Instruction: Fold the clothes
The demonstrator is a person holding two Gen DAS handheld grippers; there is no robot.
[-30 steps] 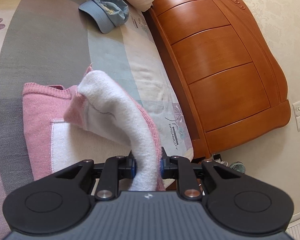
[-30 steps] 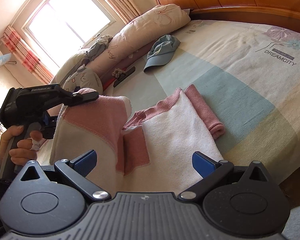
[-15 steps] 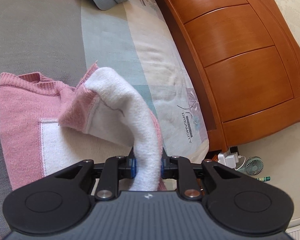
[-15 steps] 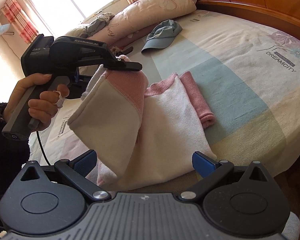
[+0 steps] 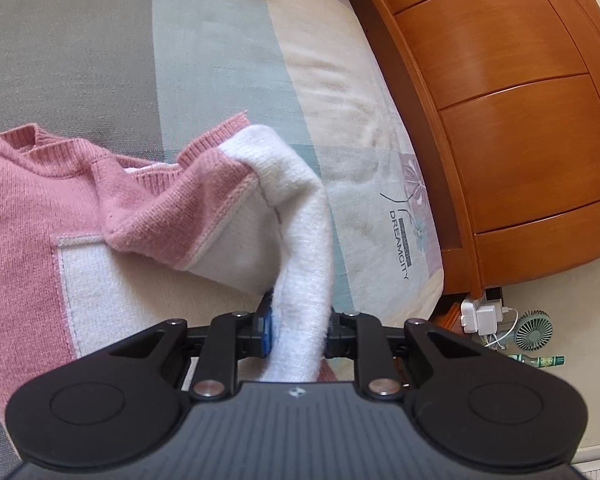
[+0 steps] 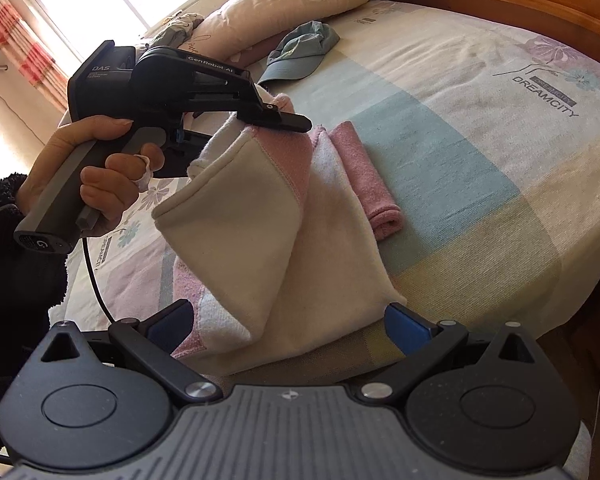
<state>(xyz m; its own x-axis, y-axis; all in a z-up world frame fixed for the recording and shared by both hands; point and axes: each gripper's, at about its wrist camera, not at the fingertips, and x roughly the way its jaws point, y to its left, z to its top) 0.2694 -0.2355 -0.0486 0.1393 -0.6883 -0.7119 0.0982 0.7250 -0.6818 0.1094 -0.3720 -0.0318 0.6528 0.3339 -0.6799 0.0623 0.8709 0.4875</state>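
Left wrist view: the left tongs (image 5: 298, 326) clamp the sweater (image 5: 32, 216) on the bed (image 5: 220, 60), lifting one side mid-fold. Right wrist view: the right tongs (image 6: 288, 326) gape wide, holding nothing. Next, lay the raised side across.

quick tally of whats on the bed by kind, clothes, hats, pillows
sweaters: 1, pink and white sweater, a fold of it pinched in the left gripper
caps: 1, blue cap
pillows: 1 clear, long floral pillow; more bedding and a grey item behind it, too blurred to count
total: 3
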